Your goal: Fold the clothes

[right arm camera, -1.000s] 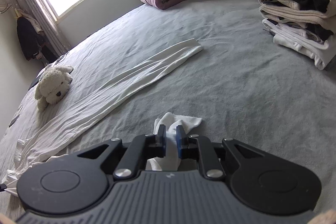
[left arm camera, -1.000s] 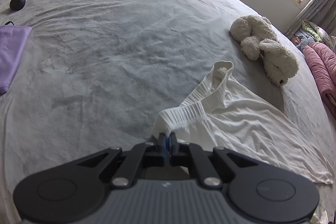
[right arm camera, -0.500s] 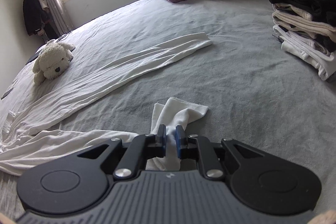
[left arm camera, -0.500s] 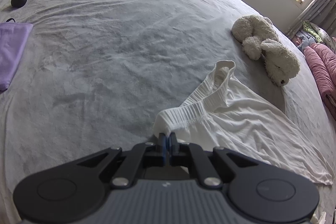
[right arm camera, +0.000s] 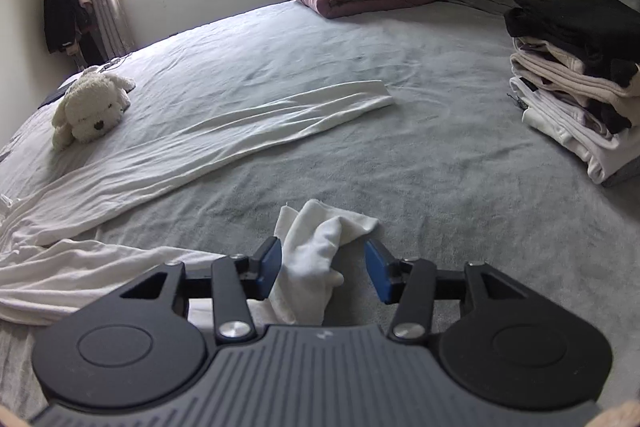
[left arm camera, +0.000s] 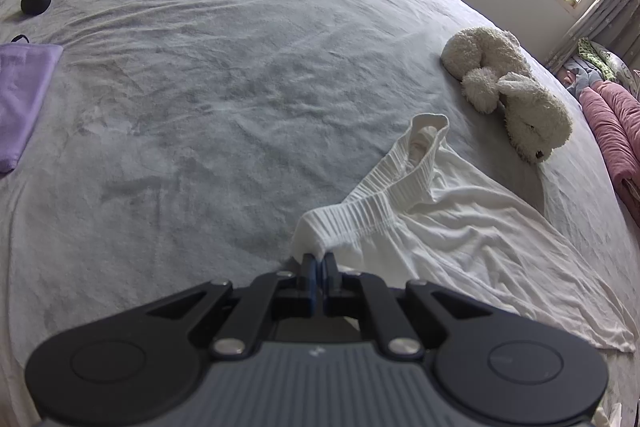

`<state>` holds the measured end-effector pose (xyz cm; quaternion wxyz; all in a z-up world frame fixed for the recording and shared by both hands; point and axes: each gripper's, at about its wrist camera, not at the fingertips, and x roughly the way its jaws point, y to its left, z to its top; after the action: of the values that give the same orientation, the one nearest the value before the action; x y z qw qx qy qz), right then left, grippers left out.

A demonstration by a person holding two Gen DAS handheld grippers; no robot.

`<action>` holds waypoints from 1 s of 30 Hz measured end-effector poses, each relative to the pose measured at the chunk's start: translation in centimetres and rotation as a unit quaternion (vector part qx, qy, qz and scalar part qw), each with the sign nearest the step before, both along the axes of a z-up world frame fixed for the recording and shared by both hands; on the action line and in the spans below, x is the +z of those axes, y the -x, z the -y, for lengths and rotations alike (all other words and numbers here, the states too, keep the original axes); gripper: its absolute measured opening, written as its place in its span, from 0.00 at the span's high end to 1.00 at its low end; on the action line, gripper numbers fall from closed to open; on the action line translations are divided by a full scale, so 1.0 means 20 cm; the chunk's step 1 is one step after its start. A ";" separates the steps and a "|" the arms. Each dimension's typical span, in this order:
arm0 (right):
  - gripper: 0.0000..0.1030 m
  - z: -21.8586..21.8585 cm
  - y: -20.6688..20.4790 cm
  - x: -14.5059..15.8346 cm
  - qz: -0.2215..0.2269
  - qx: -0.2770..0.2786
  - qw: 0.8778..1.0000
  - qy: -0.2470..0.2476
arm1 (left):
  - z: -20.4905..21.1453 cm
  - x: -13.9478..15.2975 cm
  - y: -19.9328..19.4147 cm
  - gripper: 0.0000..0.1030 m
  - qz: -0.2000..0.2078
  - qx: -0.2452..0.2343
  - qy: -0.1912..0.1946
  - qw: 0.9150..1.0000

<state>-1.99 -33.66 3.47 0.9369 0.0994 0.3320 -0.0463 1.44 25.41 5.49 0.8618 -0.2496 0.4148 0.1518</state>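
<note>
Right gripper (right arm camera: 324,269) has just opened, letting go of the trouser cuff (right arm camera: 320,247) it pinched a moment ago.
The cuff lies loose between the parted fingers (right arm camera: 269,267) on the bed (right arm camera: 440,187). The left gripper (left arm camera: 319,269) stays clenched on the waistband (left arm camera: 360,215) of the white trousers (left arm camera: 460,227), spread near a plush dog (left arm camera: 516,99).

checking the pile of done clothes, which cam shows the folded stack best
The right wrist view: the folded stack sits whole at the right edge of the bed, dark garments on top, pale ones beneath. The left wrist view shows none of it.
</note>
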 end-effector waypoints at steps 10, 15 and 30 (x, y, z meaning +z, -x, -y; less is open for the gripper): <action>0.95 -0.01 0.05 0.08 0.039 -0.048 0.997 0.038 | -0.02 0.01 0.01 0.97 0.006 0.003 0.013 1.000; 0.95 0.10 0.07 0.33 0.110 -0.127 0.985 -0.050 | -0.06 0.04 0.03 0.97 0.026 0.014 0.053 0.998; 0.84 0.26 -0.16 0.15 -0.046 -0.138 0.986 -0.079 | -0.11 0.03 0.04 0.97 0.021 0.032 0.056 0.998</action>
<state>1.12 -38.92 6.54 0.8945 0.2158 0.3601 -0.1536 0.69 27.59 6.02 0.8498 -0.3139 0.3961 0.1499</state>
